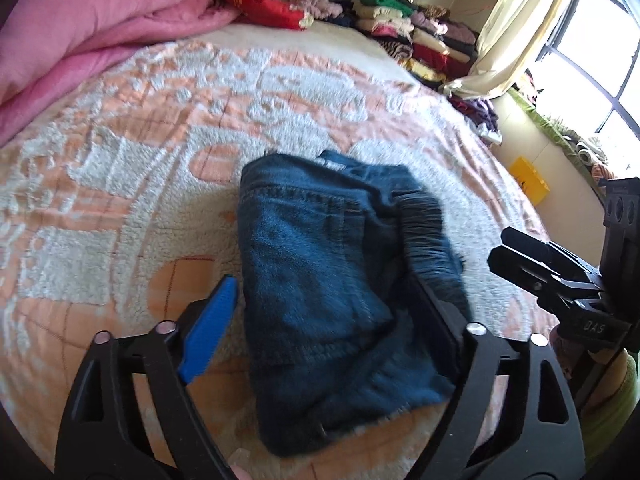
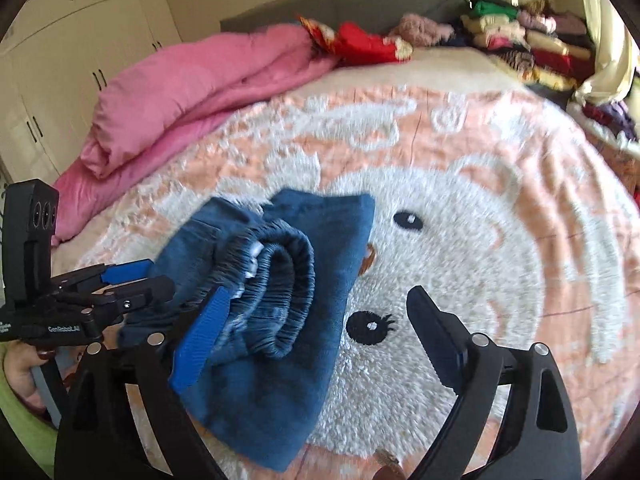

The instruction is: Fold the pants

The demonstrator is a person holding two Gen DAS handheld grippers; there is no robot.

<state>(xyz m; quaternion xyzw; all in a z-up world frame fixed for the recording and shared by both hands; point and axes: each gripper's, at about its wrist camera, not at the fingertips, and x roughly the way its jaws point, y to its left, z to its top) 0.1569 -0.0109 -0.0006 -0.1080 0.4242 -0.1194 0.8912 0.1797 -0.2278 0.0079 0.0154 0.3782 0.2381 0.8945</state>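
Observation:
The blue denim pants (image 1: 332, 280) lie folded into a compact bundle on the pink-and-white fleece blanket (image 1: 120, 184). My left gripper (image 1: 324, 320) is open and straddles the bundle's near half; its blue pad (image 1: 212, 328) stands just clear of the left edge. In the right wrist view the pants (image 2: 280, 320) show their gathered elastic waistband (image 2: 280, 280) on top. My right gripper (image 2: 320, 336) is open, its blue pad (image 2: 204, 340) over the denim and the other finger (image 2: 436, 332) over bare blanket. Each gripper shows in the other's view: right (image 1: 498, 248), left (image 2: 158, 278).
A pink quilt (image 2: 192, 92) is heaped along the bed's far left. Red clothing (image 2: 368, 44) and stacks of folded clothes (image 1: 424, 36) sit at the head and far right. A curtain (image 1: 516, 24) and window (image 1: 592, 60) stand right; wardrobe doors (image 2: 80, 40) left. A hand (image 2: 20, 364) holds the left gripper.

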